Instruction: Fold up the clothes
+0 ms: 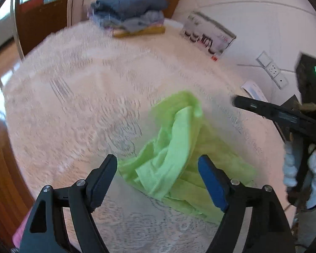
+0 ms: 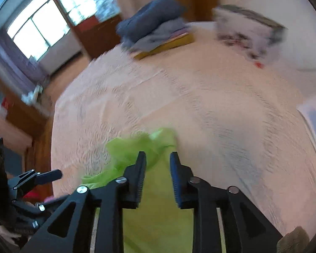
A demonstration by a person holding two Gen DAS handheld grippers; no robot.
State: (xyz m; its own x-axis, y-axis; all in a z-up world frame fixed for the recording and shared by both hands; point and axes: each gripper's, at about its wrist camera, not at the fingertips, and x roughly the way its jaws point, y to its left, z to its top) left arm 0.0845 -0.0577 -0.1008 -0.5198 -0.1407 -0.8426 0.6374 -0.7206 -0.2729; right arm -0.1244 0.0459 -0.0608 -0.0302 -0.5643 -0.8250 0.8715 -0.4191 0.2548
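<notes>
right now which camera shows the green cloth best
The left wrist view: the green cloth lies crumpled on the bed, nearly all visible between the open jaws. In the right wrist view the green cloth is blurred and partly hidden behind the fingers.

black two-finger left gripper (image 1: 158, 181): jaws wide apart, angled down | black two-finger right gripper (image 2: 158, 177): jaws narrowly parted, angled down

Soft daylight fills both views, coming from a window (image 2: 38, 27) that glares white in the right wrist view. Motion blur smears the lace-covered worktop (image 1: 94, 88) and the folded pile (image 2: 155, 25). Fisheye bending curves every edge, with dark vignetted corners.
</notes>
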